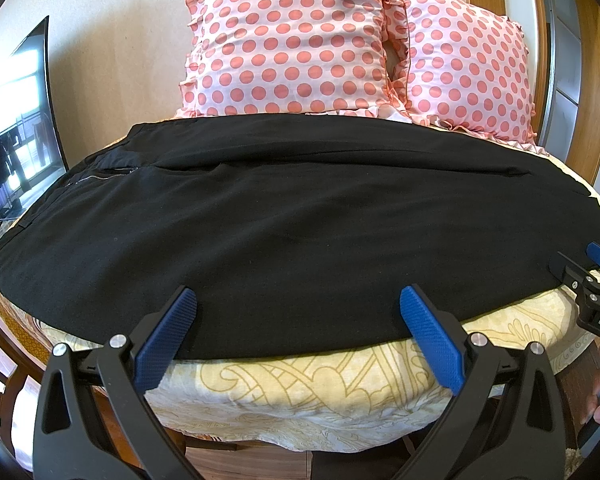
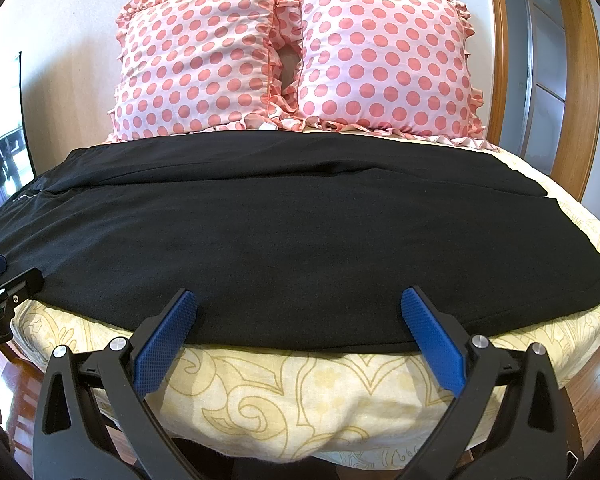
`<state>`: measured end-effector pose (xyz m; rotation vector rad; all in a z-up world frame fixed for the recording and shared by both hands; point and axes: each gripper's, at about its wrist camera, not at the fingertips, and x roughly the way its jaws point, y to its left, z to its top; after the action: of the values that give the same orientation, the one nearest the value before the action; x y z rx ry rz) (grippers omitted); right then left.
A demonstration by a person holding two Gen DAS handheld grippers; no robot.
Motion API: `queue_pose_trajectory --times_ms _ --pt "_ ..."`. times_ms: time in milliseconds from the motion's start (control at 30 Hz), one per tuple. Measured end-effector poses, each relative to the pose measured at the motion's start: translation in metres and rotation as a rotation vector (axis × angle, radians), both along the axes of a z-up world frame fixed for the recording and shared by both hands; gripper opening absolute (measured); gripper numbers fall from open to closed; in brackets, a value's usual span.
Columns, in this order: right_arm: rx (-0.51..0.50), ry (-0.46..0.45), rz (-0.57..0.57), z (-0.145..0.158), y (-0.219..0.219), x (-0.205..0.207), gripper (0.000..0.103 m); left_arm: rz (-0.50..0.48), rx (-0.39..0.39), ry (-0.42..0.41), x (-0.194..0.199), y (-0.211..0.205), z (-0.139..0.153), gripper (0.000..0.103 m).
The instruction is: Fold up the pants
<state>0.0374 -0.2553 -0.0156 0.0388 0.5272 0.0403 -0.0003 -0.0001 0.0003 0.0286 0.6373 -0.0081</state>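
Note:
Black pants [image 1: 292,216] lie flat across the bed, waist with a zipper [image 1: 100,176] at the left, legs running to the right. They also fill the right wrist view [image 2: 284,232]. My left gripper [image 1: 298,300] is open, its blue fingers [image 1: 168,336] over the near edge of the pants, holding nothing. My right gripper [image 2: 300,300] is open too, over the near edge further right. The right gripper also shows at the right edge of the left wrist view [image 1: 598,276]. The left gripper shows at the left edge of the right wrist view [image 2: 4,280].
The bed has a cream patterned cover [image 1: 300,392] whose front edge hangs below the pants. Two pink polka-dot pillows [image 2: 204,56] [image 2: 384,64] stand against the wall behind. A TV screen [image 1: 16,128] stands at the left. A wooden door frame [image 2: 580,80] is at the right.

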Motion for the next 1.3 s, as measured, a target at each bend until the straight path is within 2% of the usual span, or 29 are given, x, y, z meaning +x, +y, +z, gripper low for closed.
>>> queue_pose_trajectory --times_ms 1300 --pt "0.000 -0.002 0.001 0.0038 -0.0016 -0.0023 0.102 -0.002 0.002 -0.002 0.0000 -0.0001 0.0001 0.101"
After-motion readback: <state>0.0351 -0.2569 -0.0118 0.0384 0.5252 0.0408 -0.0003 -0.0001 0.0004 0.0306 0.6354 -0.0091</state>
